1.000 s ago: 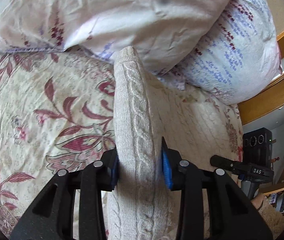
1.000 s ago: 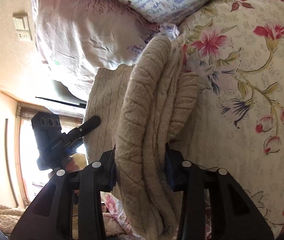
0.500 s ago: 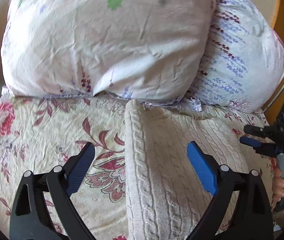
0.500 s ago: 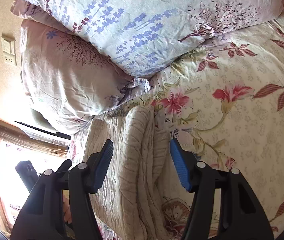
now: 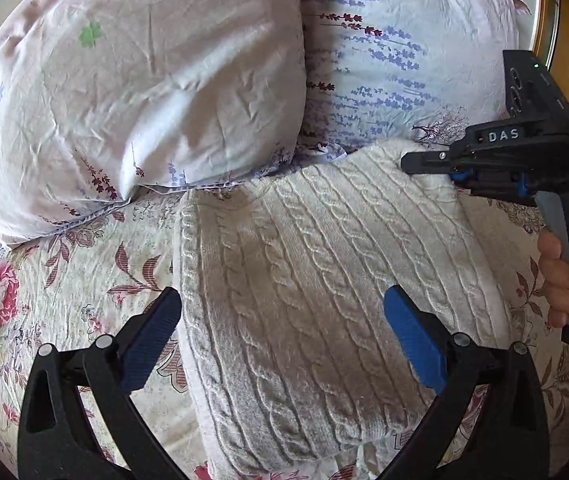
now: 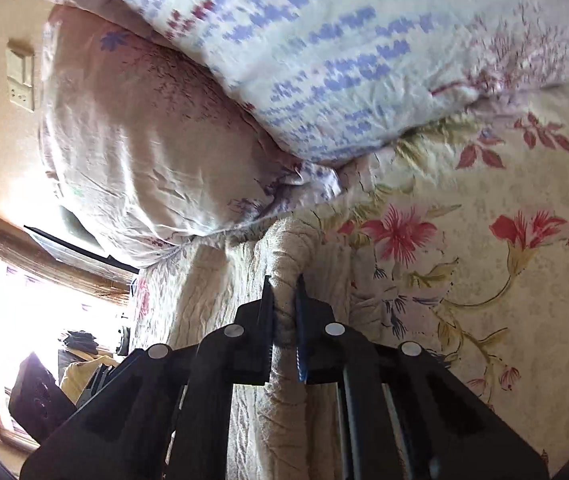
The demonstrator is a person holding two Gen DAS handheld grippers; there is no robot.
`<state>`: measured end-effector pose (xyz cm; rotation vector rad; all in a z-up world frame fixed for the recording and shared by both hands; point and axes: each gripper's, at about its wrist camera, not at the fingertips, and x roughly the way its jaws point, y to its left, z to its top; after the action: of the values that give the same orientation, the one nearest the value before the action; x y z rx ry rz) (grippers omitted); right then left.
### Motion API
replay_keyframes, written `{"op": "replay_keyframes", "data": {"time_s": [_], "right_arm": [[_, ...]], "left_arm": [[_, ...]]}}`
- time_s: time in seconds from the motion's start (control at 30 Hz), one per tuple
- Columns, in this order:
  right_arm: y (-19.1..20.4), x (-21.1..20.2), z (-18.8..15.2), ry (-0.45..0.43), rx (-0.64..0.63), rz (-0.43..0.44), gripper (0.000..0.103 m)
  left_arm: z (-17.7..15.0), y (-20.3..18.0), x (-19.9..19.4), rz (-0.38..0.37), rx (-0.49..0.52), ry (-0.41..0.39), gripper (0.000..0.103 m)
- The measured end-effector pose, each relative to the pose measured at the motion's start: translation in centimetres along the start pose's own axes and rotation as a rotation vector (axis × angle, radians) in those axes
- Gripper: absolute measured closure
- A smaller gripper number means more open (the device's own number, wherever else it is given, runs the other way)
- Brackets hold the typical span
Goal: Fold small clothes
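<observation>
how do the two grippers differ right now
The left gripper has its jaws spread wide above the cream cable-knit sweater, holding nothing. The right gripper is clamped shut on a fold at the sweater's edge. Both have black frames and blue pads.

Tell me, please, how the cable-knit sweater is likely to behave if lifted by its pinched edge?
Probably floppy: the sweater lies in soft folds, so it should drape and unfold. The right gripper pinches only a thin fold; its thick knit probably won't slip.
</observation>
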<state>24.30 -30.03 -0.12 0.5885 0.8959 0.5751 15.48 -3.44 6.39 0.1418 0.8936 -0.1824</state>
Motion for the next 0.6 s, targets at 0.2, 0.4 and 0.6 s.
{"op": "replay_keyframes", "data": {"time_s": [0.2,0.4,0.6], "right_arm": [[1.9,-0.4,-0.8,-0.043,-0.17,-0.179,0.094],[-3.3,2.6,-1.2,0.093,0.026,-0.167,0.092],[-3.9,-1.5,-1.7,0.09,0.116,-0.058,0.056]], "left_arm": [[-0.3,0.4,0.4,-0.004,-0.017,0.01,0.002],[-1.1,0.3,1.4,0.005,-0.004,0.055,0.002],[-1.5,1.0,0.7,-0.012,-0.014,0.049,0.002]]}}
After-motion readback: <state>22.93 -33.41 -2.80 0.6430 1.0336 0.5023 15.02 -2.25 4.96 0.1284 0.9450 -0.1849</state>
